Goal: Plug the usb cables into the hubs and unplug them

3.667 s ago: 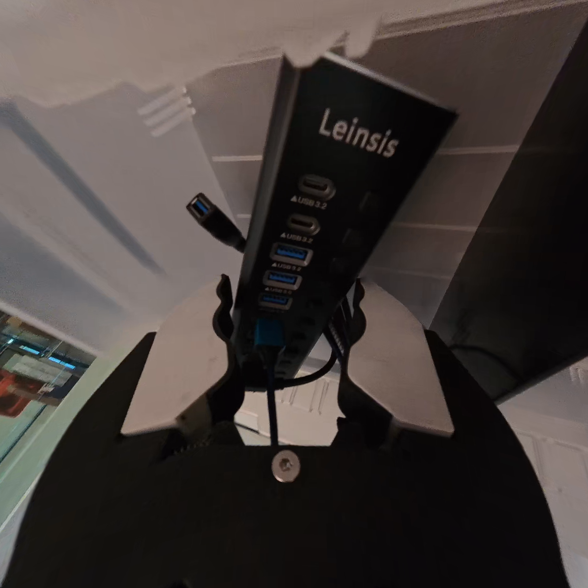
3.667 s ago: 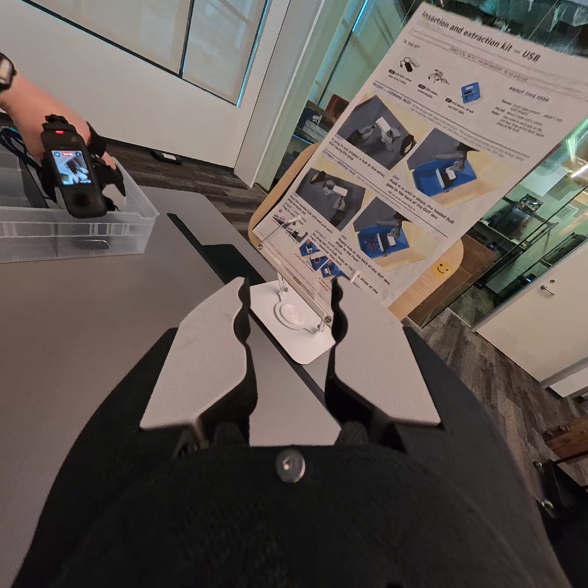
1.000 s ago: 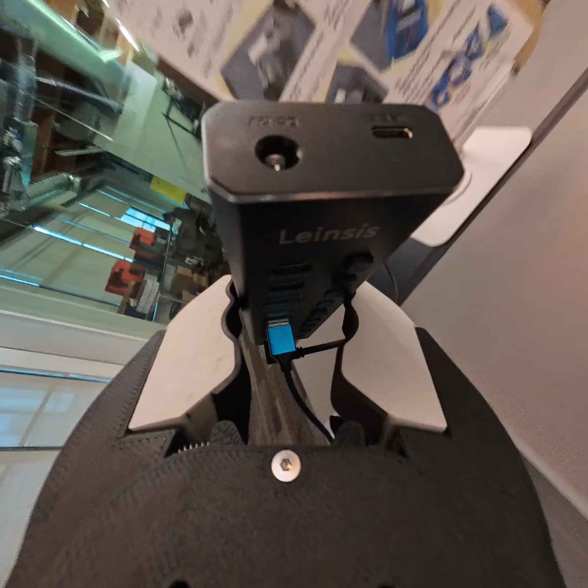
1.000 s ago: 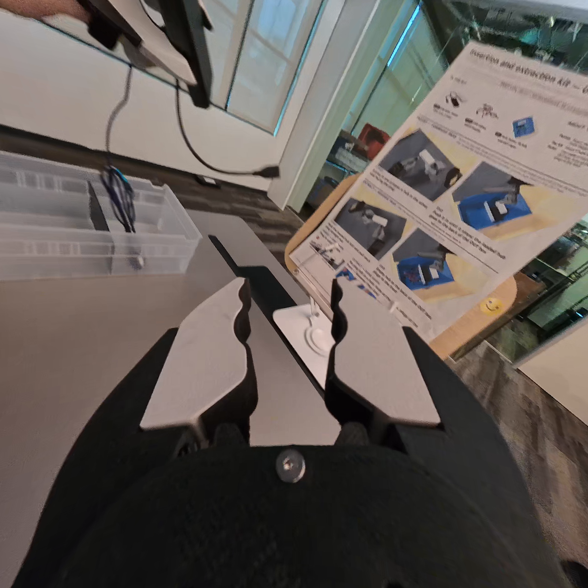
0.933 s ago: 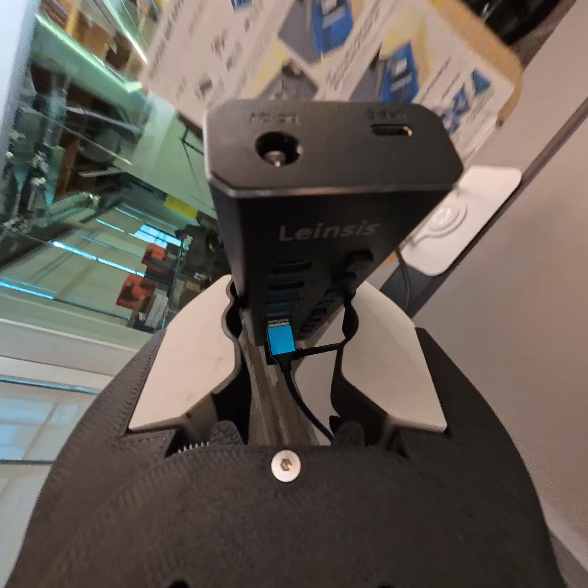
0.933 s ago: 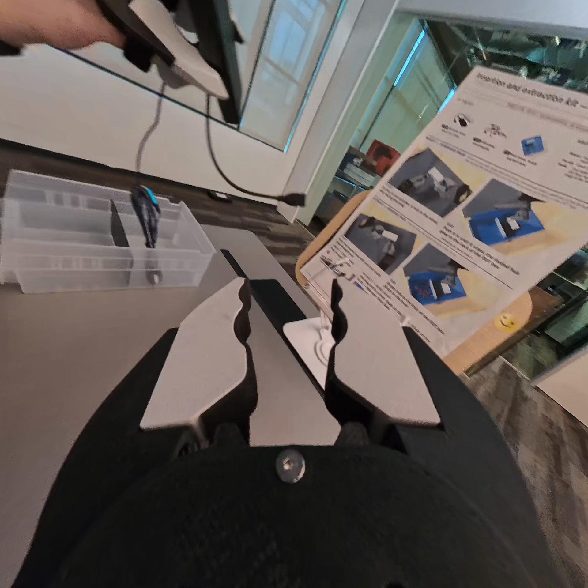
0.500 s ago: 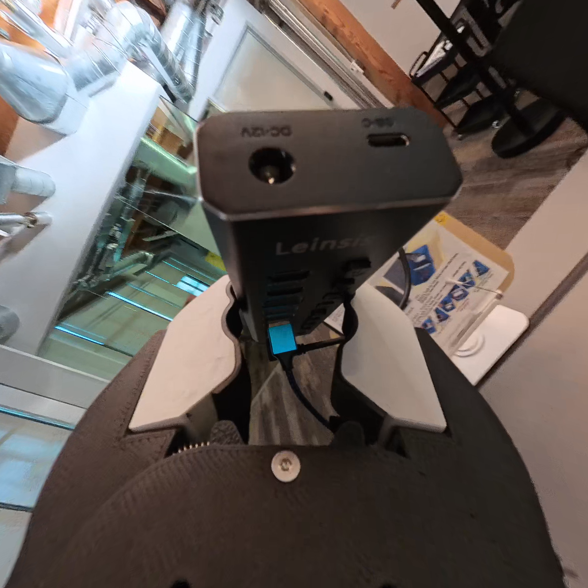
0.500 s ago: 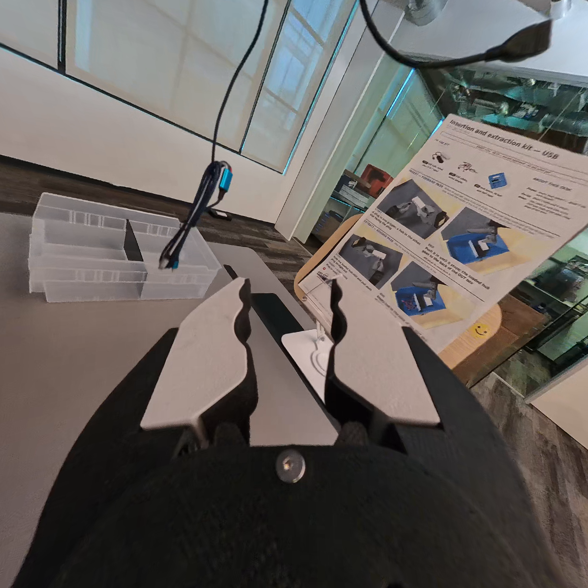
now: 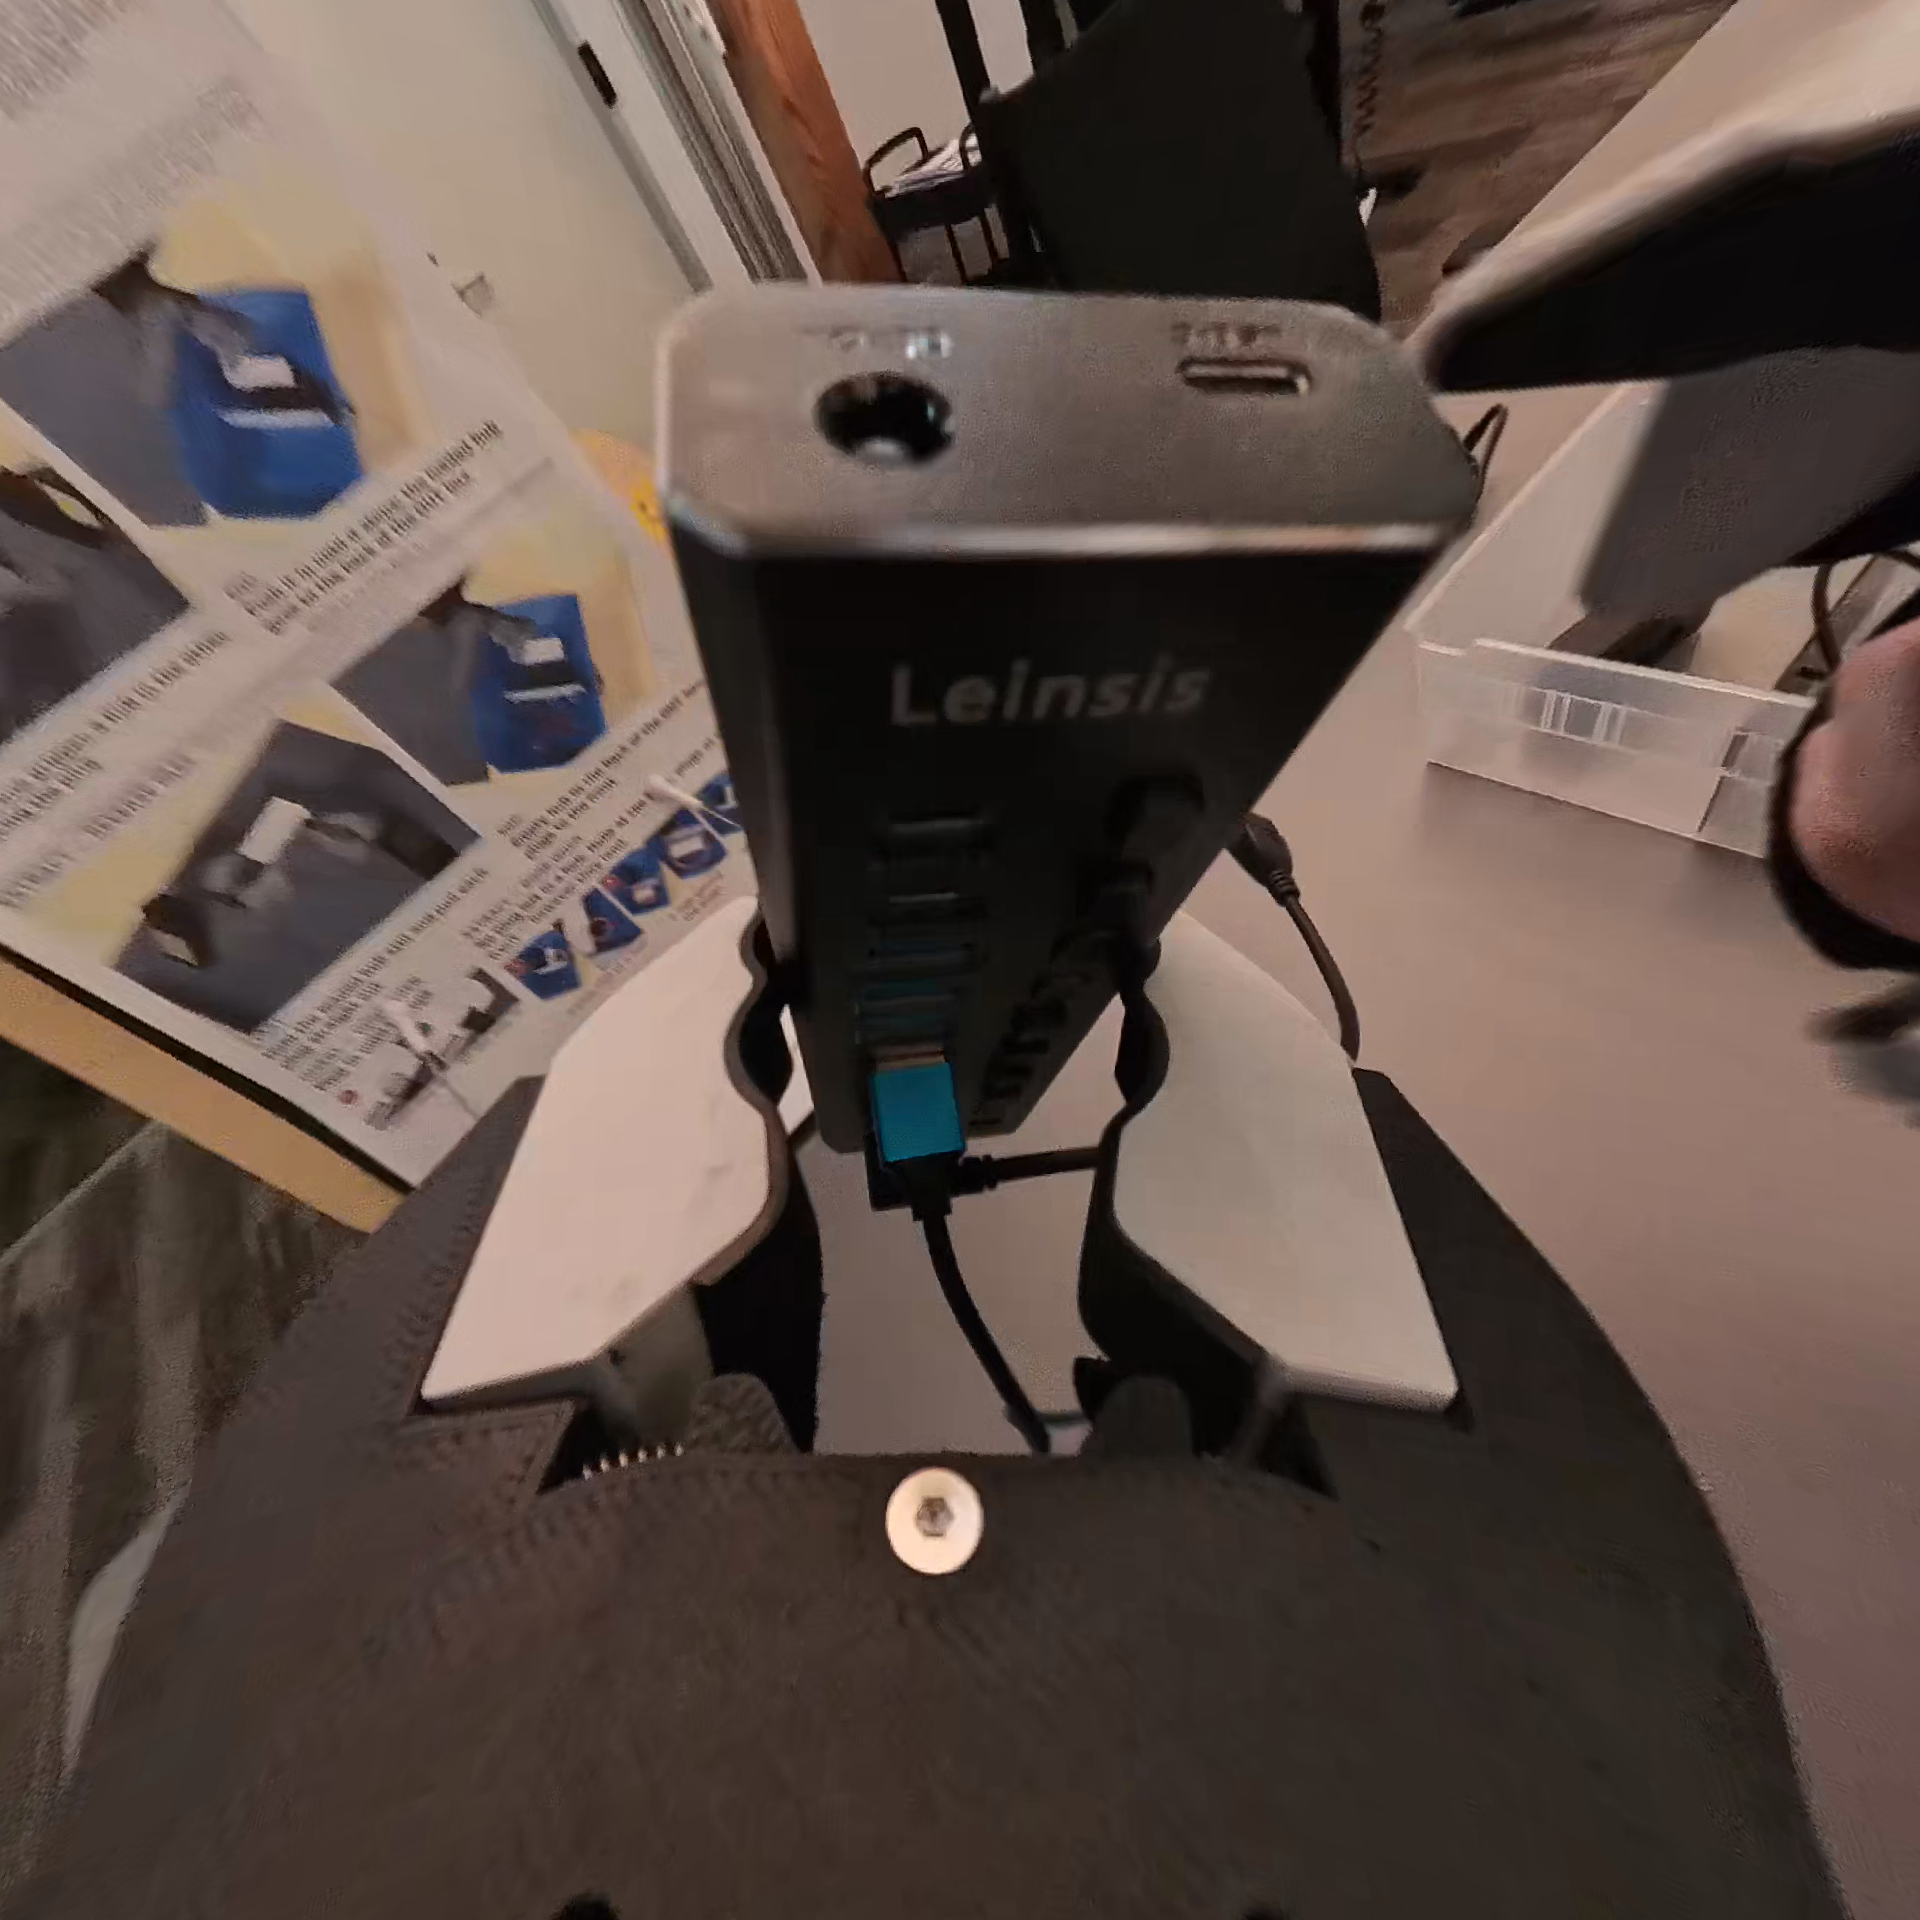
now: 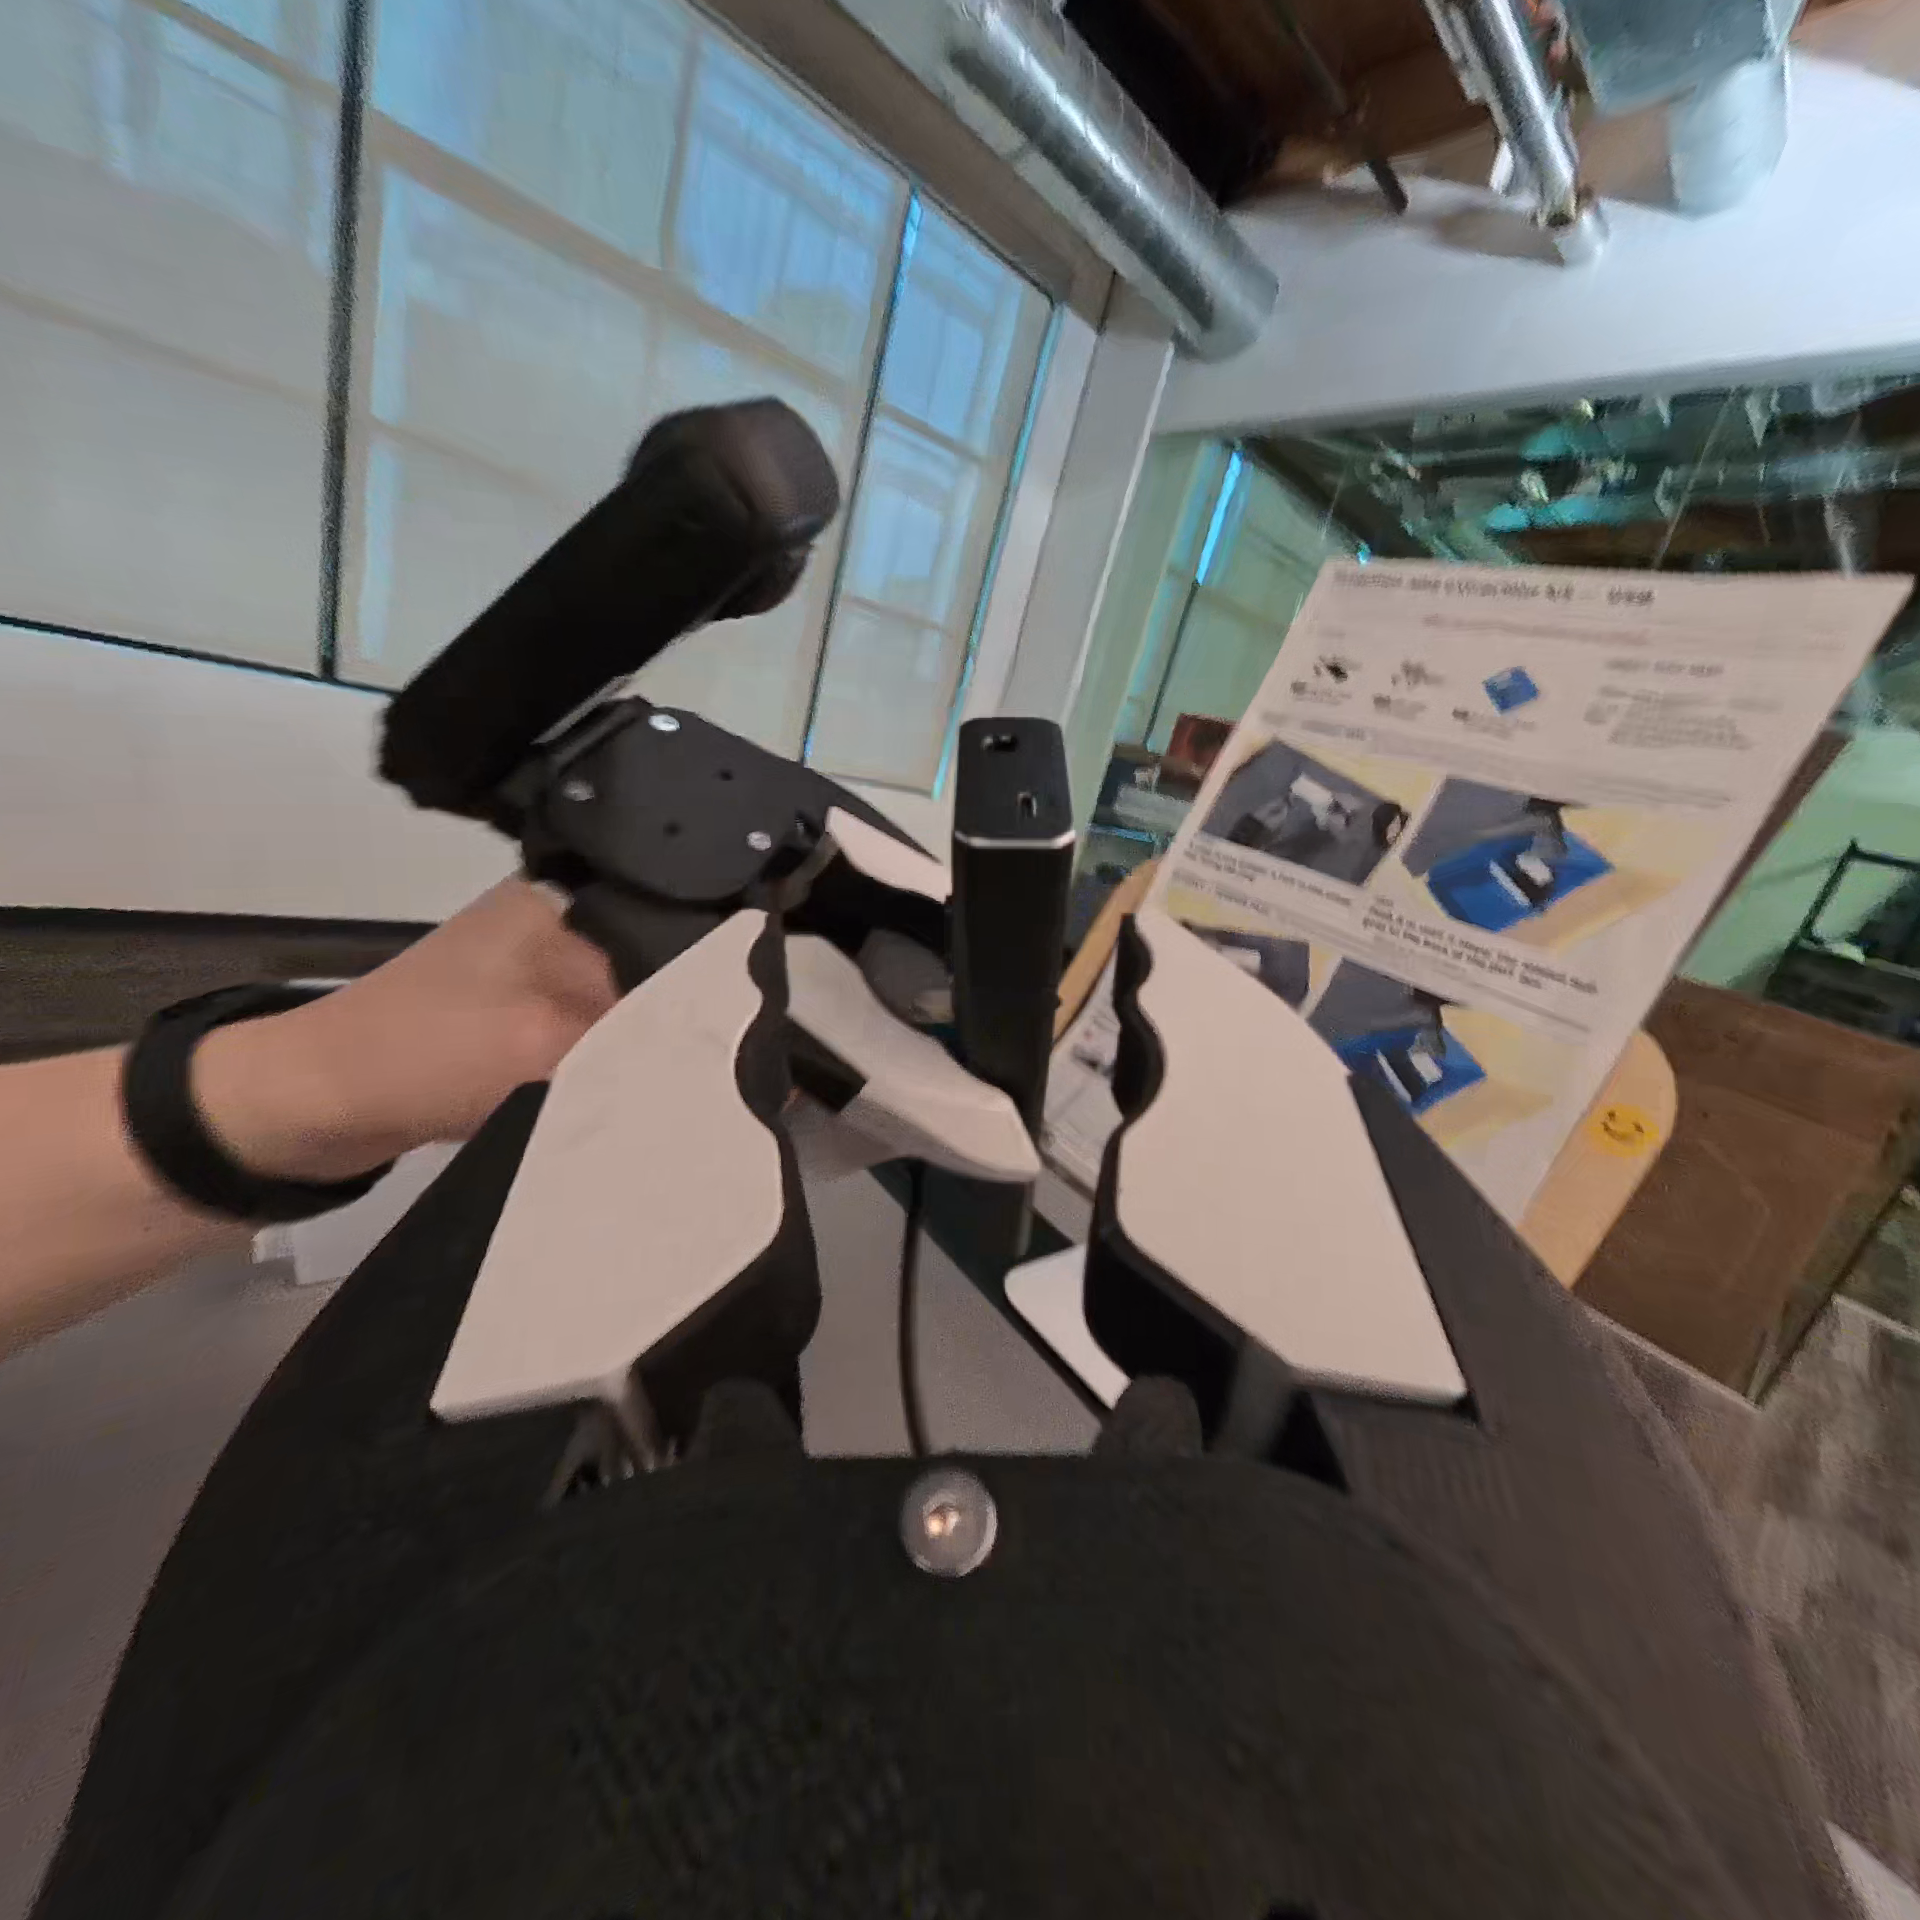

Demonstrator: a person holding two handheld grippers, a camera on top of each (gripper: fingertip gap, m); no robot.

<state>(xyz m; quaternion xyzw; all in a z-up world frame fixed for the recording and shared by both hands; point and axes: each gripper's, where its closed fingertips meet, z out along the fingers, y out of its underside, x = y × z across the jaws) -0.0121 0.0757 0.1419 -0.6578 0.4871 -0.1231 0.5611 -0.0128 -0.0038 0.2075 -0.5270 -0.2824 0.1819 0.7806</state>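
My left gripper (image 9: 951, 997) is shut on the lower end of a black USB hub (image 9: 1039, 675) and holds it upright above the grey table (image 9: 1558, 1143). A blue USB plug (image 9: 912, 1112) sits in one of the hub's lower ports, and its black cable (image 9: 966, 1309) runs back between my fingers. In the right wrist view the hub (image 10: 1008, 914) stands just beyond my right gripper (image 10: 948, 966), which is open and empty. The left gripper (image 10: 914, 1101) and the hand (image 10: 468, 1029) holding it are at the left there. The right gripper's finger (image 9: 1714, 312) shows blurred at the upper right.
An instruction sheet on a white stand (image 9: 312, 623) rises on the left, and shows in the right wrist view (image 10: 1507, 831) on the right. A clear plastic box (image 9: 1610, 707) sits on the table at the right, behind a hand (image 9: 1860, 810). The gap from one gripper's tips to the other's is roughly 10 centimetres.
My left gripper has swung the hub round and down over the table, in front of the right gripper. The right gripper has tilted up and now faces the hub. Both grips are unchanged.
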